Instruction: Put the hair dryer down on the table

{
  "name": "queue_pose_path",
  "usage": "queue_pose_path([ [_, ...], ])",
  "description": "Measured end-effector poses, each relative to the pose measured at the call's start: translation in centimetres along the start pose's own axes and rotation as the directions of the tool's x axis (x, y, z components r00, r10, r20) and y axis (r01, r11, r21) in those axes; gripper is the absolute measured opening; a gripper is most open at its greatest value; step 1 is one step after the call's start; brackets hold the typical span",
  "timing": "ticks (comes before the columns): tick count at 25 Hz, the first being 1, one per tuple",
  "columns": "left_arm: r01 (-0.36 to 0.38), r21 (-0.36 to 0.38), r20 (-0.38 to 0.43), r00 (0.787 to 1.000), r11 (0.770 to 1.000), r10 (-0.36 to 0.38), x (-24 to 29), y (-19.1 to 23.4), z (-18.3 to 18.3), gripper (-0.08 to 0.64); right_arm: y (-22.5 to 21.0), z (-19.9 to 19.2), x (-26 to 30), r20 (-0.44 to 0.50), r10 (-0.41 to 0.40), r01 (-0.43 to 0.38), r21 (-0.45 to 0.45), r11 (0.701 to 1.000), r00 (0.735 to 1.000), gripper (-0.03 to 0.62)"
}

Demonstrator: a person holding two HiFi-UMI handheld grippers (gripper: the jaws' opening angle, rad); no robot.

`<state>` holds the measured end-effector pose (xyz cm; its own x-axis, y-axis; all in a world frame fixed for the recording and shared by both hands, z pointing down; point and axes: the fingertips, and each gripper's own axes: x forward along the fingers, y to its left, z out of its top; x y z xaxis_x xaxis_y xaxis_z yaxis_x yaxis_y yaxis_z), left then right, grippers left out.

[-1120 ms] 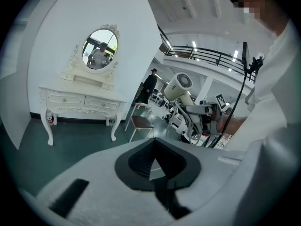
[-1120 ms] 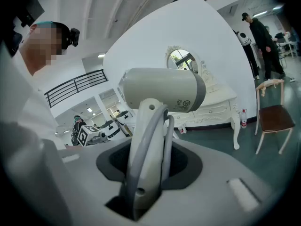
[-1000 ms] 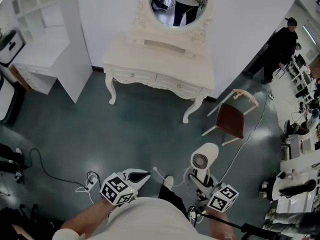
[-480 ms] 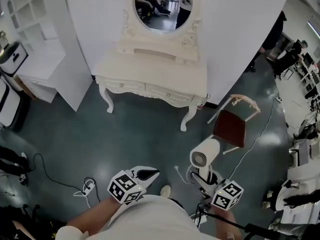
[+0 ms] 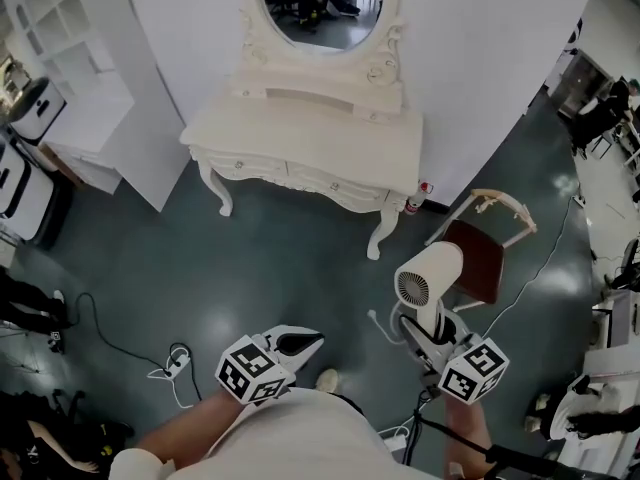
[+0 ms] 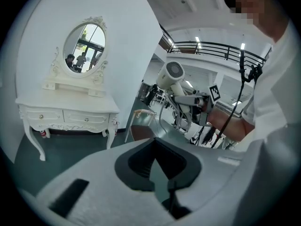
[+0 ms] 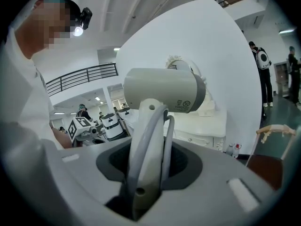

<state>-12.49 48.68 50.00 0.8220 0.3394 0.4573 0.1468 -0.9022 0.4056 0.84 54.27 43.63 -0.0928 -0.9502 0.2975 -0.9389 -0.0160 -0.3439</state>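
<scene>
A white hair dryer [image 5: 430,271] stands upright with its rear grille toward me, over the floor beside the chair. My right gripper [image 5: 431,326] is shut on its handle; in the right gripper view the handle and its cord [image 7: 149,140] rise between the jaws to the barrel [image 7: 162,91]. The cream dressing table [image 5: 300,133] with an oval mirror [image 5: 318,3] stands ahead against the white wall, its top bare. My left gripper [image 5: 303,344] hangs low at my left, shut on nothing [image 6: 157,161]. From the left gripper view the dryer [image 6: 171,75] shows at the right.
A chair with a dark red seat [image 5: 482,258] stands right of the table, a small bottle [image 5: 416,202] by the table leg. White shelving [image 5: 70,58] is at the left. Cables and a power strip [image 5: 170,373] lie on the dark floor. Desks and people are at the far right.
The hair dryer and my right gripper have moved forward and to the right, toward the chair and table. The table now looks nearer. My left gripper has barely moved.
</scene>
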Motion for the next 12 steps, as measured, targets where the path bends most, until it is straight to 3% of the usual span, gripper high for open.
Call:
queue_pose_path([
  [5, 0.019, -0.004, 0.005, 1.000, 1.000, -0.019, 1.6, 4.0, 1.6, 0.002, -2.8, 3.1, 3.9, 0.014, 0.004, -0.004, -0.004, 1.000, 1.000, 0.152],
  [12, 0.083, 0.015, 0.033, 0.996, 0.996, -0.083, 3.0, 12.8, 8.4, 0.002, -4.9, 11.8, 12.2, -0.014, 0.006, -0.007, -0.075, 0.997, 1.000, 0.152],
])
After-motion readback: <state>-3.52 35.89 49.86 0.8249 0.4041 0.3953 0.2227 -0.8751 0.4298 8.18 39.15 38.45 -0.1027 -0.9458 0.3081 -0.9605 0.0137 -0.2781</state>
